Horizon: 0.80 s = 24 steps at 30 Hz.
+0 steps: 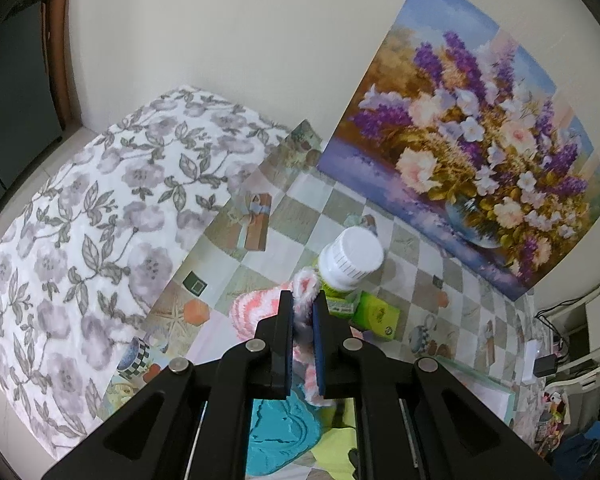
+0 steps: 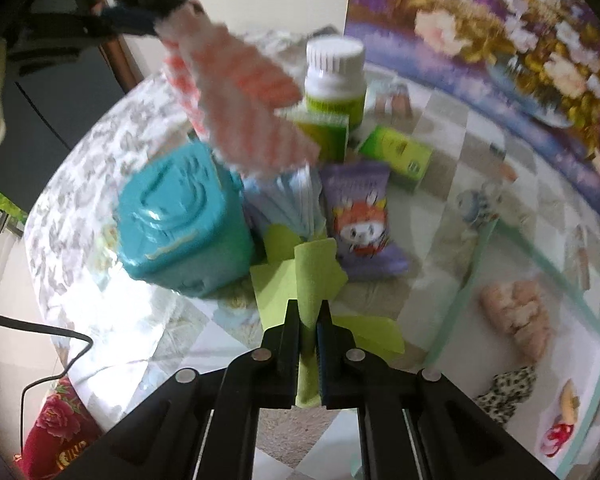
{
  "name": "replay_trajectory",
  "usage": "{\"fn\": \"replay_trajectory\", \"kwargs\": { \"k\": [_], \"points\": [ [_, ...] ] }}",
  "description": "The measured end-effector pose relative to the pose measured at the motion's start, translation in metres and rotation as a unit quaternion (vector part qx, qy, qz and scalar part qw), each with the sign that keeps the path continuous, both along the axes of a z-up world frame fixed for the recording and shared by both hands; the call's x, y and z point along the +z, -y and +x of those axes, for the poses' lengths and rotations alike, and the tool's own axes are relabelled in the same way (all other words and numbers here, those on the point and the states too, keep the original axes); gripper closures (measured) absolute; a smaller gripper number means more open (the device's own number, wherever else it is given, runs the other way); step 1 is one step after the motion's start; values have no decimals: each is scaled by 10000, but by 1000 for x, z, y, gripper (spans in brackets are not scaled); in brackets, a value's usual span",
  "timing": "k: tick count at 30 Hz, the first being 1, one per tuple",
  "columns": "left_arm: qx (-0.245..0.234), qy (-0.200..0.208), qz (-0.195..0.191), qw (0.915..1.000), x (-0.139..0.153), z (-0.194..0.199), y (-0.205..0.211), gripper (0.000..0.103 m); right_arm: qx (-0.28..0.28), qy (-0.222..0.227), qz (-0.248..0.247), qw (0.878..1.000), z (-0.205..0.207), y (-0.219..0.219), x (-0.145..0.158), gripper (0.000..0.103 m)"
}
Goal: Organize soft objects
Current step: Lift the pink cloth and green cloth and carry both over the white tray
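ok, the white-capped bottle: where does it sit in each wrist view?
Left wrist: white-capped bottle right of centre, just beyond the left gripper, which is shut on the pink-and-white fluffy cloth.
Right wrist: bottle at top centre, behind the same cloth; the right gripper is shut on a lime-green cloth.
Shared landmark: flower painting behind the bottle.

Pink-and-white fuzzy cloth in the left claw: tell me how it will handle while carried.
The pink-and-white fuzzy cloth probably stays floppy: it hangs in loose folds from the left claw. It looks light, a thin knit. Its trailing end may brush the white-capped bottle close behind it.
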<state>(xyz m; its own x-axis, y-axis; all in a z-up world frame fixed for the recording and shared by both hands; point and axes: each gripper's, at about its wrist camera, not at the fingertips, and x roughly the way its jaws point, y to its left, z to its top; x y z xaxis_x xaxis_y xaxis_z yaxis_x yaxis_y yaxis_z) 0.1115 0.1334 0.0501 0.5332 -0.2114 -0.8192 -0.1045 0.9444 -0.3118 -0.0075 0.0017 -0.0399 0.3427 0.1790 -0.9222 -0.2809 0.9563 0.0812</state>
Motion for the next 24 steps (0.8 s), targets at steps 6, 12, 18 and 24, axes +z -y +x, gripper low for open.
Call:
{"fn": "replay_trajectory", "kwargs": {
  "k": [6,12,18,24],
  "points": [
    [-21,272,-178,9995,18,-7,0,95,-176,397,60,9990,5,17,35,96],
    [-53,560,-251,9981,39,-16,1,95,-334,682,123,9970,3,38,53,96],
    [-136,926,-266,9953,64,-28,6,95,-491,903,240,9944,0,52,70,96],
    [-296,1261,-245,9913,87,-40,19,95,-764,1115,270,9905,-5,72,85,96]
  ]
}}
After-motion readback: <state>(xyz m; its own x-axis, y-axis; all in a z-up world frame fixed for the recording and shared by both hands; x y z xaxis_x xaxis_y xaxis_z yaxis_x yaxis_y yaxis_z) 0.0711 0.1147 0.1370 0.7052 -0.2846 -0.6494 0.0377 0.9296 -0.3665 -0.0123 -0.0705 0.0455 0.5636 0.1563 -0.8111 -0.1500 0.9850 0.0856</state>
